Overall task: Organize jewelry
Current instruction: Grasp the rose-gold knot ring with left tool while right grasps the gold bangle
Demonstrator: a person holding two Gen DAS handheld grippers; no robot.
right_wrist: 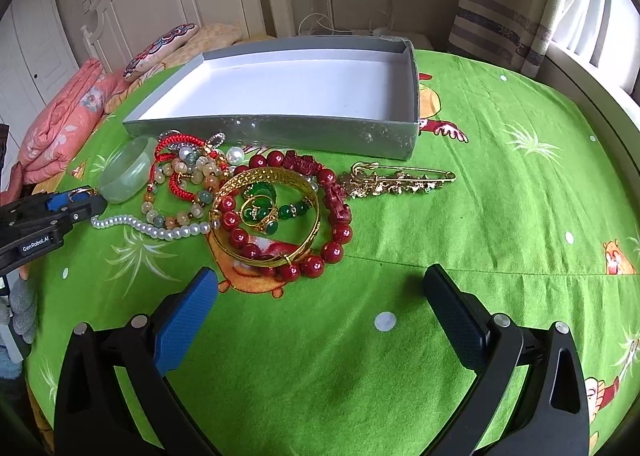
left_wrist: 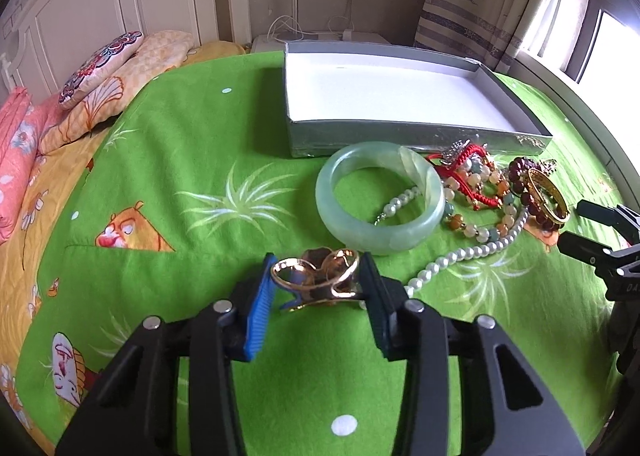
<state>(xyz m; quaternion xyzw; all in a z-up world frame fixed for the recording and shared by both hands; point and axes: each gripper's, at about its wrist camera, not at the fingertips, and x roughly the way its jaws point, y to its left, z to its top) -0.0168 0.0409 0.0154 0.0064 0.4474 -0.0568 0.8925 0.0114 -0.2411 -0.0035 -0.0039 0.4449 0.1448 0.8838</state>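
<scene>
- Left wrist view: my left hand-held gripper [left_wrist: 318,276] is clenched on the gold cuff [left_wrist: 320,276], its pads pressing either side. The empty silver box [left_wrist: 400,136] lies straight ahead, beyond the jade bangle [left_wrist: 380,198] on the bed.
- Right wrist view: my right hand-held gripper [right_wrist: 320,288] is released, empty, pointing at the red bead bracelet [right_wrist: 288,212]; the left is nearer the box's left end.

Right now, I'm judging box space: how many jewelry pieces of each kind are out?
Rigid bangles: 2, jade bangle, gold bangle
Bead strands: 4, pearl strand, dark red strand, pastel strand, green strand
Red cord bracelet: 1
Green-stone ring: 1
Brooch pin: 1
Gold openwork piece in left claw: 1
Total: 10, though the tangle may hide more.
</scene>
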